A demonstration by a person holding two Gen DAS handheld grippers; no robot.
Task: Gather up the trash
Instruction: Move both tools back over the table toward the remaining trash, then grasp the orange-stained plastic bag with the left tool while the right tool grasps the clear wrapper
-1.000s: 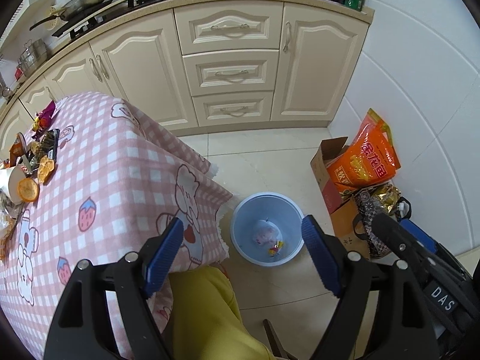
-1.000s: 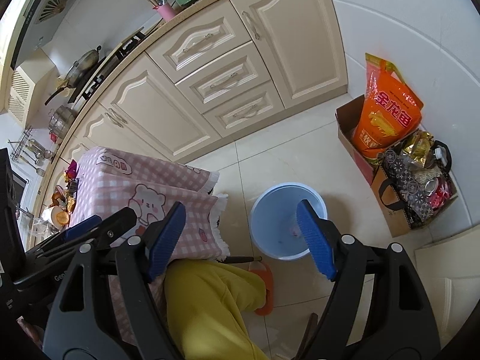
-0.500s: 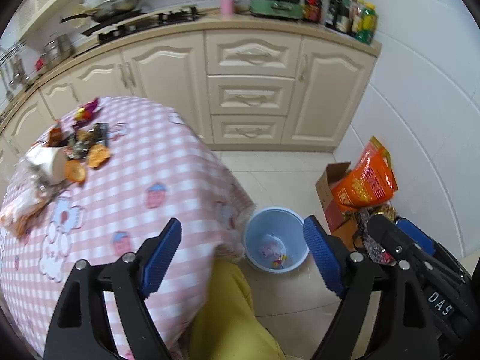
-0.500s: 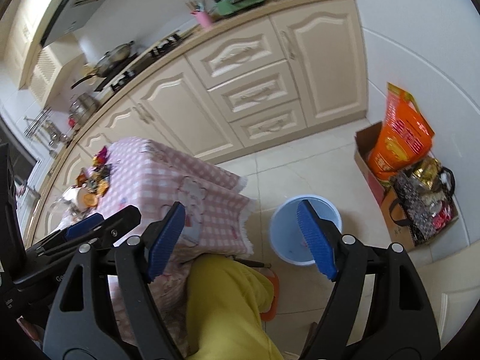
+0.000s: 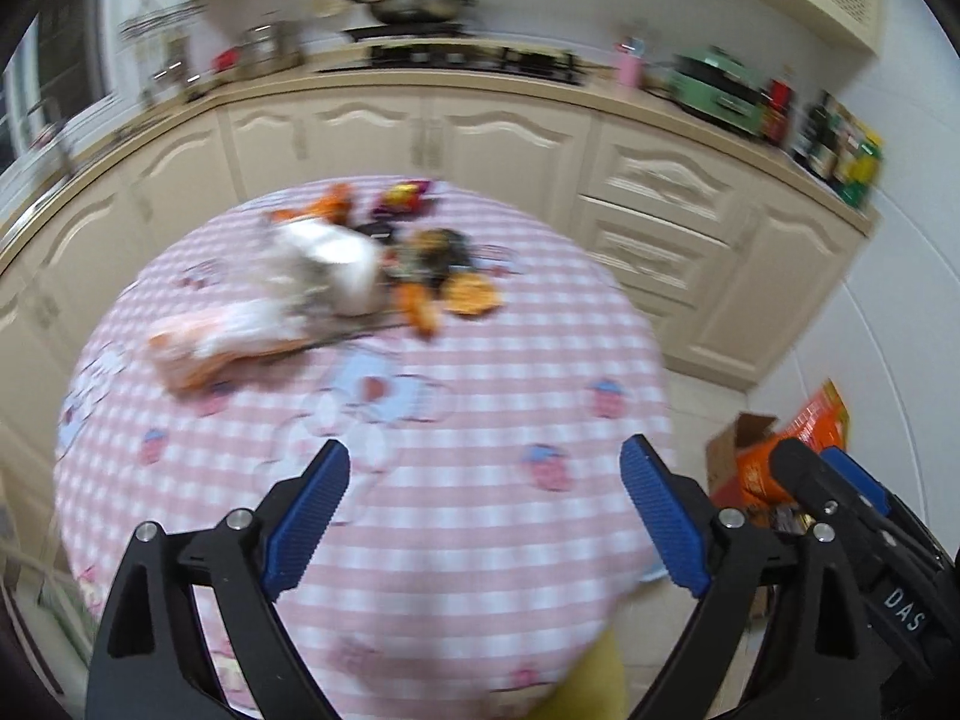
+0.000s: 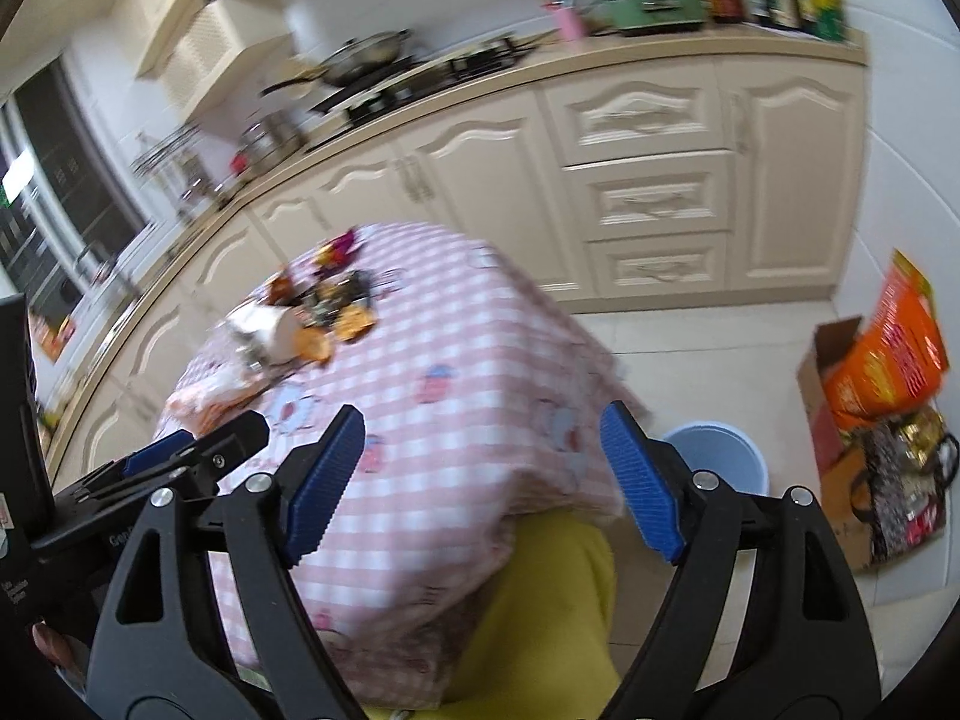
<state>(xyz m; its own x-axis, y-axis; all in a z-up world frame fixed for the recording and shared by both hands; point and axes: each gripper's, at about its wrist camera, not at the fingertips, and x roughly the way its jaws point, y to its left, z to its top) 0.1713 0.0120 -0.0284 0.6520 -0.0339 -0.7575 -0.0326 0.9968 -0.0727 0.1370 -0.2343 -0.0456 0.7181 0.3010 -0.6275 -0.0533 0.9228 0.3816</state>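
A heap of trash lies at the far side of the pink checked table (image 5: pixel 480 396): a tipped white cup (image 5: pixel 336 267), orange wrappers (image 5: pixel 471 294), a purple wrapper (image 5: pixel 408 198) and a pale crumpled bag (image 5: pixel 222 336). My left gripper (image 5: pixel 485 456) hangs over the table's near half, its jaws opening with nothing between them. In the right wrist view the same trash heap (image 6: pixel 318 312) sits at the left. My right gripper (image 6: pixel 483 420) is open and empty above the table's near corner. The blue bin (image 6: pixel 720 450) stands on the floor just right of the table, partly hidden by a finger.
Cream cabinets (image 6: pixel 654 204) and a counter with a wok (image 5: pixel 414 6) run behind the table. An orange bag (image 6: pixel 888 354) in a cardboard box and a patterned bag (image 6: pixel 900 480) stand by the right wall. A yellow trouser leg (image 6: pixel 552 600) is under the grippers.
Both views swung up and left from the bin and floor onto the table top. The bin has left the left wrist view, and the trash heap now lies ahead. Both pictures are motion-blurred.
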